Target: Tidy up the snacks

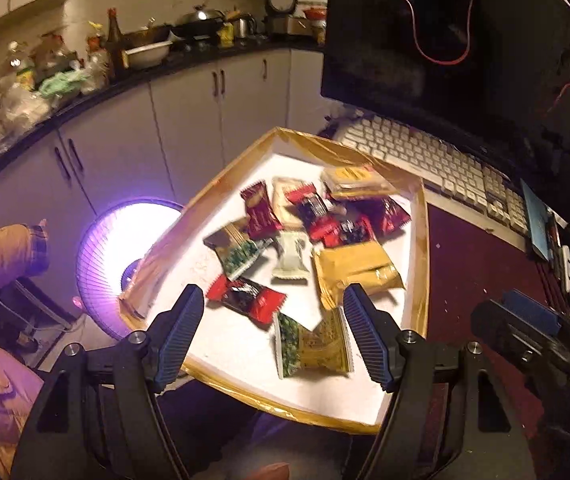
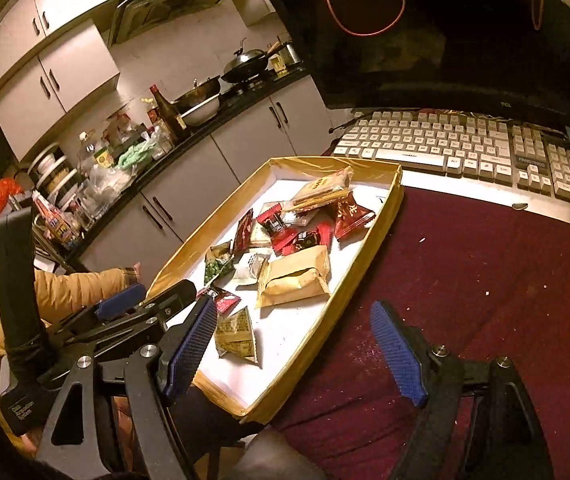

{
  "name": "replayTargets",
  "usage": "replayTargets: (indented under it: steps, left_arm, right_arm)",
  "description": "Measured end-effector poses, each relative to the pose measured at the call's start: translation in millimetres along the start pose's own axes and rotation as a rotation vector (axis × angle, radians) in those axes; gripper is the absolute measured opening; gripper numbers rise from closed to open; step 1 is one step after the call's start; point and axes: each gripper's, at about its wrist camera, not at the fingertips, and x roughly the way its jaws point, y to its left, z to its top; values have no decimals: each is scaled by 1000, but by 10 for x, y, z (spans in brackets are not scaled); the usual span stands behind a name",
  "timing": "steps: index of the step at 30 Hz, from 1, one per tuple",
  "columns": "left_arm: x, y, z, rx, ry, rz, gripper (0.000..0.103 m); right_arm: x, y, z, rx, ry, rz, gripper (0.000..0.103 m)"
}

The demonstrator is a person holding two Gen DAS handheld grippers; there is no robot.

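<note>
The left gripper (image 1: 273, 300) hangs wide open and empty over the near end of the tray (image 1: 421, 248), its ribbed blue pads spread either side of a green-and-gold packet (image 1: 312, 346). The right gripper (image 2: 295, 320) is also spread wide with nothing in it, over the dark red tablecloth (image 2: 465, 272) just right of the tray.

The snacks lie jumbled together mid-tray: glossy red wrappers (image 1: 259, 210), a pale green sachet (image 1: 293, 256) and a plump, matte gold pouch (image 1: 355, 270). The risk seems to be that slick, crinkly film slides out of the pads, or that overlapping packets get pinched together. The tray's thin, tape-edged walls look light, so a push could shift it towards the keyboard (image 2: 465, 144).
</note>
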Motion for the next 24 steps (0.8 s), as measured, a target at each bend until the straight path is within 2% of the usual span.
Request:
replayTargets:
  steps: [4,24]
  left_arm:
    - [11,18,-15,12,-10,31,72]
    - [51,103,7,16,-8,35,72]
  right_arm:
    - [40,60,1,-18,9,0,81]
    - [111,88,7,-27,16,-28,81]
